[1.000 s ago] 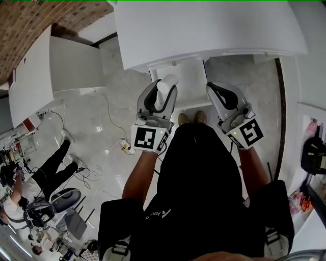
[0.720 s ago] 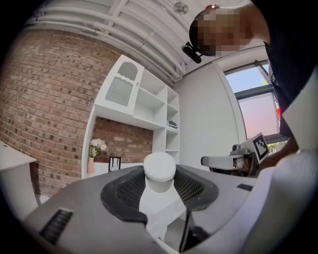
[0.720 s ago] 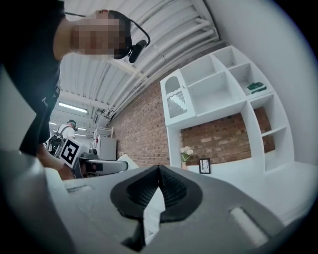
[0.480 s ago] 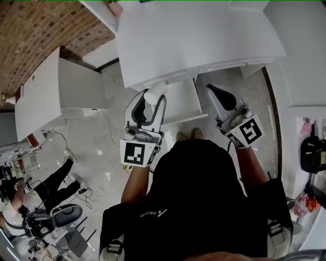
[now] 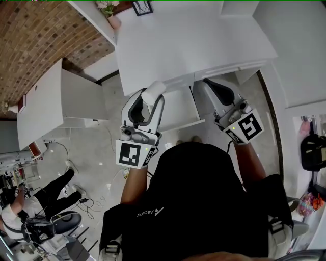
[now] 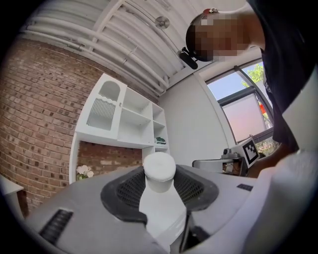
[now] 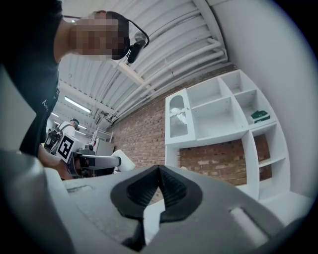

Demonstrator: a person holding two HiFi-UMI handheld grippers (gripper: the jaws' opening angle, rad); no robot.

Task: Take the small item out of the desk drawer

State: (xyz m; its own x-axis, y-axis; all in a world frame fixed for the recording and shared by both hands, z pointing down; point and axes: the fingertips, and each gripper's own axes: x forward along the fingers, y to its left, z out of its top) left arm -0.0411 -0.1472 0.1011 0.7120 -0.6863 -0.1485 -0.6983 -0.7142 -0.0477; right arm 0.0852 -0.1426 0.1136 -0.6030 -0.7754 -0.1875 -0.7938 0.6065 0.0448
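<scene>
Brick wall (image 5: pixel 41 41) backs a white bench (image 5: pixel 193 46), and from its front edge a white drawer (image 5: pixel 181 109) stands pulled open. Left of the drawer, the left tongs (image 5: pixel 151 99) point upward and grip a small white item (image 6: pixel 159 171) with a round cap, pinched between the dark pads. The item is out of the drawer, by its left edge. Just right of the drawer, the right tongs (image 5: pixel 211 86) have their jaws pressed together with nothing between them. Beyond the drawer, flowers (image 5: pixel 109 10) stand at the bench's far corner
</scene>
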